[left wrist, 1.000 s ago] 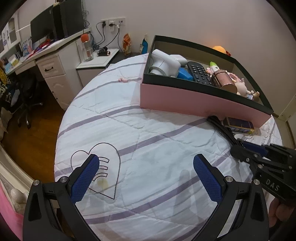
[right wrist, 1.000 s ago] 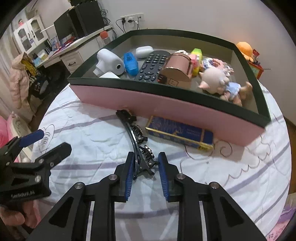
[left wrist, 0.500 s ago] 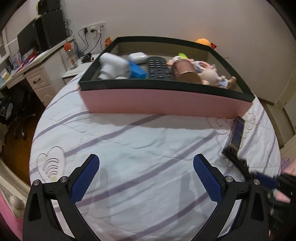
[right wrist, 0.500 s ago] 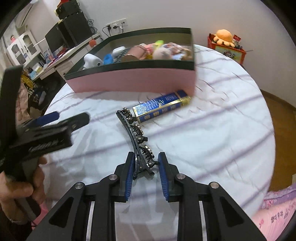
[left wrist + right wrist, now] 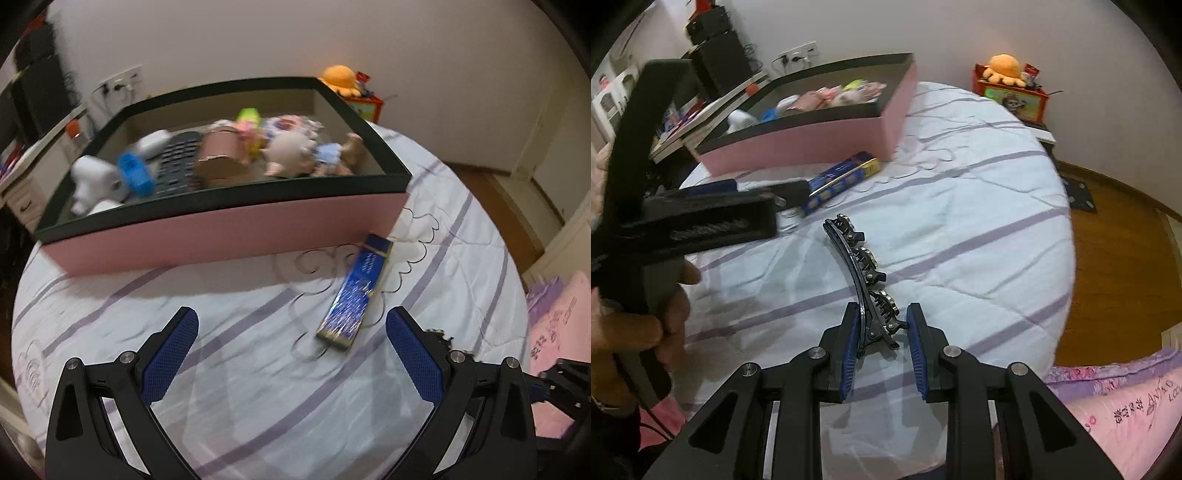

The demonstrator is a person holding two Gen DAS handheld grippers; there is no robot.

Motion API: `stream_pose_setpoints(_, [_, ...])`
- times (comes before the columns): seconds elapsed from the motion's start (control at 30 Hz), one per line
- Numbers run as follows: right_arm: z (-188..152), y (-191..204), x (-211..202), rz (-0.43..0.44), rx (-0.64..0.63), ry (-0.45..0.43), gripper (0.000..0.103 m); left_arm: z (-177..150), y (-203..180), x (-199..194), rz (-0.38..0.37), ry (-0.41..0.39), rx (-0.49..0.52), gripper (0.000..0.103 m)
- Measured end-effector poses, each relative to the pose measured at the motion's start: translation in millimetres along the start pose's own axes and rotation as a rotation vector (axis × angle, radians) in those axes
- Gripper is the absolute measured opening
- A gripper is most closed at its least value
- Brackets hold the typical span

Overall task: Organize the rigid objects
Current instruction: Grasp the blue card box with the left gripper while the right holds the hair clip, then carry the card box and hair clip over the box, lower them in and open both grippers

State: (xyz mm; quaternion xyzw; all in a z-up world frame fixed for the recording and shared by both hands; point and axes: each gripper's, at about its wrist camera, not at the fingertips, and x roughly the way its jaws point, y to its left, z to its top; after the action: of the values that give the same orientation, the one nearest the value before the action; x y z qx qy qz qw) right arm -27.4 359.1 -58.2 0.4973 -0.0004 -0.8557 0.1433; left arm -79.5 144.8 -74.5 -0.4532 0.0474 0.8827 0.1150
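Note:
A pink box [image 5: 229, 229] with a dark rim sits on the round bed, holding a remote, a rose-gold tin, a white device, a blue item and dolls. A blue flat packet [image 5: 356, 295] lies on the quilt just in front of it. My left gripper [image 5: 291, 354] is open and empty, hovering short of the packet. My right gripper [image 5: 882, 332] is shut on a long black hair clip [image 5: 858, 262], held by its near end above the quilt. The box [image 5: 812, 136] and packet [image 5: 842, 179] also show in the right wrist view, with the left gripper [image 5: 775, 194] near the packet.
The bed's white quilt [image 5: 258, 387] has purple stripes. A red toy box with an orange plush [image 5: 1010, 92] stands beyond the bed. A desk with a monitor [image 5: 716, 62] is at the far left. Wooden floor [image 5: 1115, 266] lies to the right.
The left gripper has swung right, bringing the blue packet between its fingers' line. The right gripper has pulled back and right, carrying the hair clip away from the box.

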Motion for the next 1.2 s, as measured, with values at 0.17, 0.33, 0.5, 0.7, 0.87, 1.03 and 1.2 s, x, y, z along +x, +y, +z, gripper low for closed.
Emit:
stream_pose_setpoints(0.17, [4.5, -6.3, 2.4, -0.014, 0.028, -0.007, 0.026, 5.7, -11.4, 18.4, -0.022, -0.003, 0.039, 0.085])
stream_pose_setpoints(0.33, [7.6, -12.7, 4.3, -0.02, 0.048, -0.01, 0.026, 7.0, -11.6, 16.6, -0.069, -0.019, 0.052, 0.054])
stream_pose_setpoints(0.5, [8.9, -13.5, 5.8, -0.02, 0.055, -0.011, 0.026, -1.0, 2.8, 7.2, -0.125, -0.025, 0.019, 0.04])
stream_pose_setpoints(0.7, [9.0, -5.1, 5.8, -0.015, 0.049, -0.011, 0.026, -13.5, 18.3, -5.9, -0.149, -0.027, -0.004, 0.022])
stream_pose_setpoints(0.87, [5.9, 6.9, 3.4, -0.014, 0.036, -0.01, 0.026, -20.4, 32.3, -12.2, -0.159, -0.034, -0.03, 0.02])
stream_pose_setpoints(1.03, [6.5, 15.9, 2.5, -0.02, 0.031, -0.011, 0.026, -20.0, 43.4, -14.1, -0.167, -0.046, -0.044, 0.02])
stream_pose_setpoints(1.2, [9.4, 22.5, -2.1, -0.022, 0.025, -0.017, 0.026, -26.2, 51.2, -31.2, -0.152, -0.076, -0.048, 0.02])
